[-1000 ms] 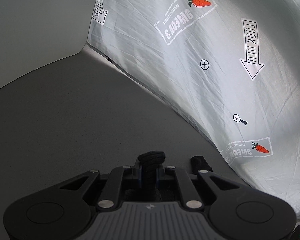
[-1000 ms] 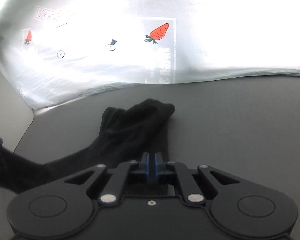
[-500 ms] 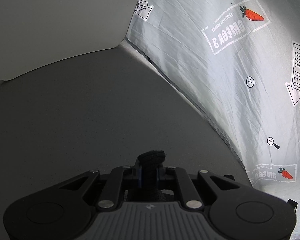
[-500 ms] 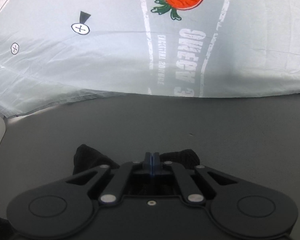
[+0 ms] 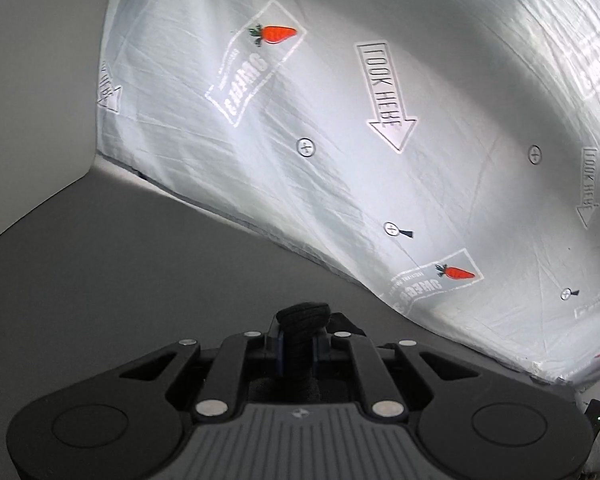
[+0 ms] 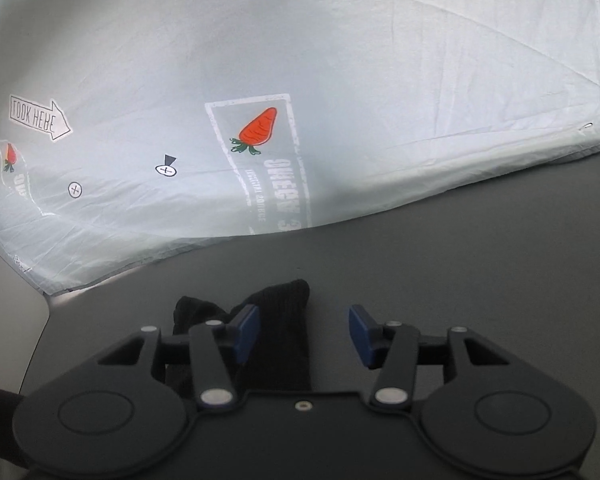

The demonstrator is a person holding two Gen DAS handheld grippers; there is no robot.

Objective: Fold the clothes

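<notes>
Black knit sock point(image 6: 278, 332), bunched, on tabletop point(image 6: 460, 280)

Bright glare on sheet point(image 5: 380, 120), dim table point(image 6: 460, 260) (fisheye-bent edges)

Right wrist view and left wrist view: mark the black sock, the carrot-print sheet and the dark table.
black sock point(image 6: 284, 320), right wrist view, ribbed part between the open jaws.
carrot-print sheet point(image 6: 340, 80), right wrist view, plain middle area.
dark table point(image 5: 140, 280), left wrist view, bare surface left of the sheet.
</notes>
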